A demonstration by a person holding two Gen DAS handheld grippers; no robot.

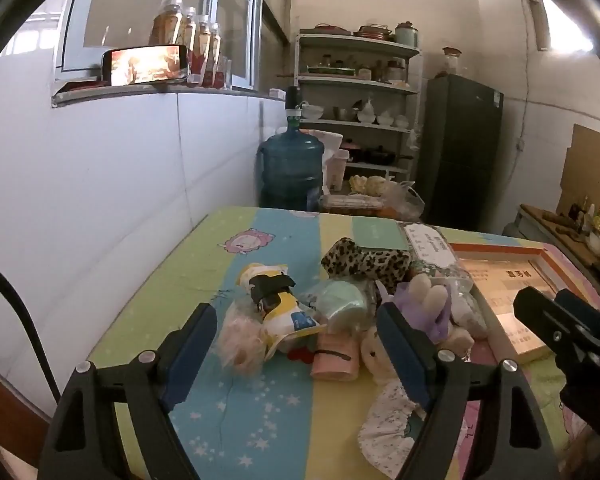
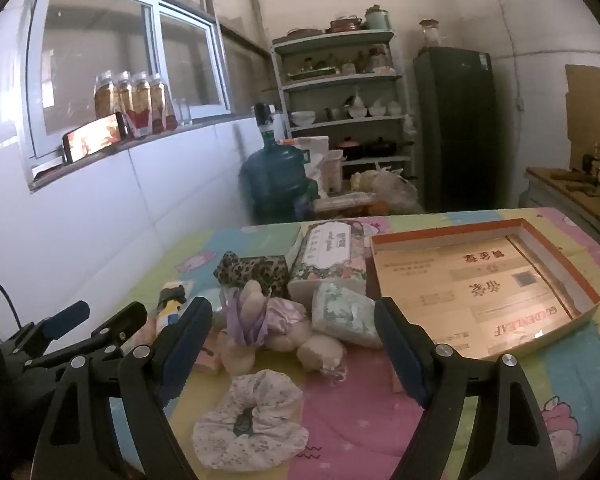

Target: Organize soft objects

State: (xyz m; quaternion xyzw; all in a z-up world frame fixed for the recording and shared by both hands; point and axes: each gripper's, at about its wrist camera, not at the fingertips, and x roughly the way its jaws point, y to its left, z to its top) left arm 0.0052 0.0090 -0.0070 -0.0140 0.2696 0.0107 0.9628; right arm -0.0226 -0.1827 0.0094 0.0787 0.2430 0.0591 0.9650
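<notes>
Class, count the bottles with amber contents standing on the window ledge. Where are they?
4, in one row on the window ledge: first bottle, second, third, fourth, just behind the phone. More may be hidden behind them.

Table (image 2: 500,420) under a pastel striped cartoon cloth. On it, centre: a heap of soft things — plush rabbit (image 2: 268,328), leopard-print pouch (image 2: 256,270), floral scrunchie (image 2: 248,420) nearest, wrapped tissue pack (image 2: 346,314), pink packet (image 1: 336,360). Tissue box (image 2: 330,256) behind the heap. Open orange-rimmed cardboard box (image 2: 484,288) just right of it.
</notes>
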